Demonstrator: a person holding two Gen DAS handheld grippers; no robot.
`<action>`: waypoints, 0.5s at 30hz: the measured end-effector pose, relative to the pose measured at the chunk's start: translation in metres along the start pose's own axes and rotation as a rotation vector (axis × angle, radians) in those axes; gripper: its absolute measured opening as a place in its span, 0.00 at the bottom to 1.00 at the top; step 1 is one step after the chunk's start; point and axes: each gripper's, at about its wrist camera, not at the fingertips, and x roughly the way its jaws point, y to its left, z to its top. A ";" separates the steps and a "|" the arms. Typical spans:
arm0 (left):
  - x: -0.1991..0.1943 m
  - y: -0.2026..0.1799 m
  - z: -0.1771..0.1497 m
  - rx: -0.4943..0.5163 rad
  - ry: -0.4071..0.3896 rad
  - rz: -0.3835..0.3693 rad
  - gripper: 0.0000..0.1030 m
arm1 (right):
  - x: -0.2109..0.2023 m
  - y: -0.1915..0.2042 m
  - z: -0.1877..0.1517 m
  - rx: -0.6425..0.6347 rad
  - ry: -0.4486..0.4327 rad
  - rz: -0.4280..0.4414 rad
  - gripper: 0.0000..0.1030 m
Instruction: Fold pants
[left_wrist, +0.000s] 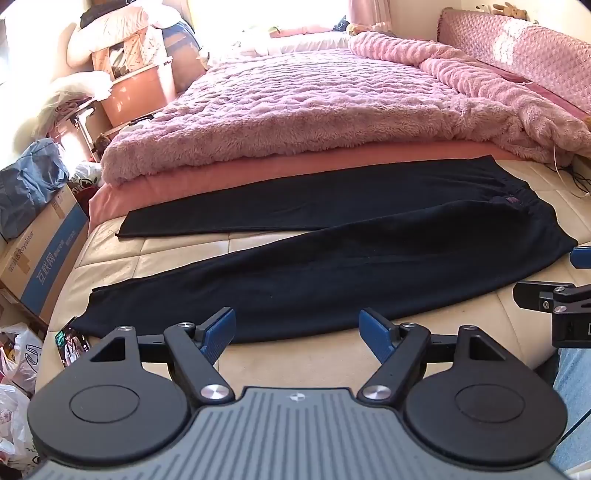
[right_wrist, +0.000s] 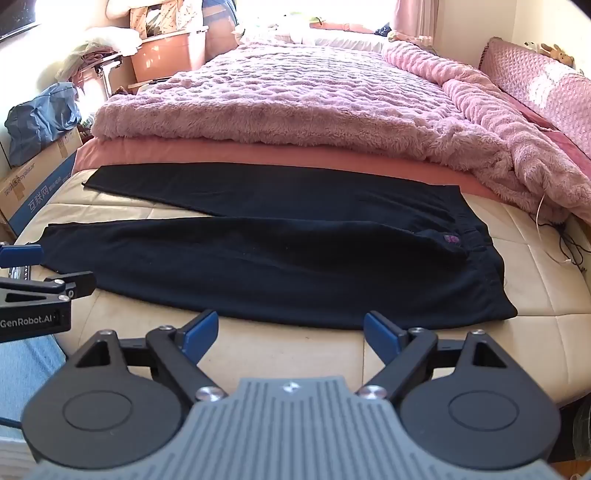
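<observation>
- The left gripper (left_wrist: 297, 334), black with blue pads, hangs spread wide and empty over the near edge of the cream quilted mattress (left_wrist: 295, 354) — placed, likely, to pinch the near leg.
- The right gripper (right_wrist: 291, 338) is likewise released and empty, just short of the waist end.
- The black fleece pants (left_wrist: 332, 258) lie flat and unfolded, legs splayed leftward, below the pink fluffy blanket (left_wrist: 314, 110).

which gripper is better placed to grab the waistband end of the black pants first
Right. The right gripper hangs open just before the waistband end of the black fabric pants; the left gripper faces the leg.
</observation>
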 end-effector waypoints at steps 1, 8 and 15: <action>-0.001 0.000 0.000 0.000 -0.002 -0.002 0.86 | 0.000 0.000 0.000 0.002 0.002 0.003 0.80; -0.001 0.002 0.000 -0.001 0.003 -0.001 0.86 | -0.001 0.000 0.000 -0.003 0.001 0.002 0.80; -0.001 0.001 0.000 -0.001 0.001 -0.007 0.86 | -0.001 0.000 0.000 -0.003 0.000 0.001 0.80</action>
